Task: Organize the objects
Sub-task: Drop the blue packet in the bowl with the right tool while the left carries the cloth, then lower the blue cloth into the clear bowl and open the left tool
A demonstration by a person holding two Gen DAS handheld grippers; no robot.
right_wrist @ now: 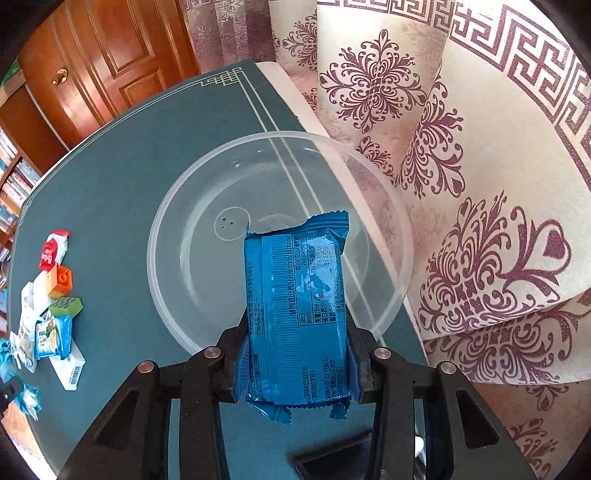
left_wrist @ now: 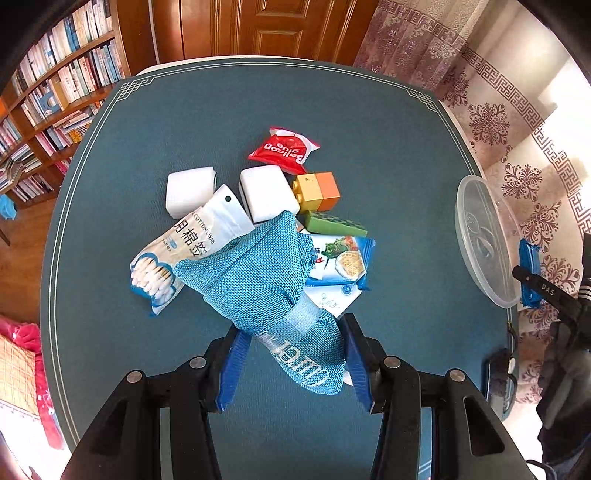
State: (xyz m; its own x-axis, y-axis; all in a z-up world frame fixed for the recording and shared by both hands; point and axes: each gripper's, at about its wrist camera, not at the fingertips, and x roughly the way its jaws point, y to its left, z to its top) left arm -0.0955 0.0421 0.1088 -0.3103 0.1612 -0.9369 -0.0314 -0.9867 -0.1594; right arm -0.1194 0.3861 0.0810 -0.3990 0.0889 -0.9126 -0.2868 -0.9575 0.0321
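My left gripper is shut on a blue knitted cloth, which hangs above a pile in the middle of the teal table. In that pile lie a cotton swab pack, two white sponges, a red glue packet, an orange-yellow block, a green block and a blue cracker packet. My right gripper is shut on a blue snack packet, held over a clear plastic bowl at the table's right edge. From the left wrist view that bowl shows at the right.
A patterned curtain hangs close behind the bowl. A wooden door and bookshelves stand beyond the table's far side. A dark object lies near the table's right front edge. A white box sits by the pile.
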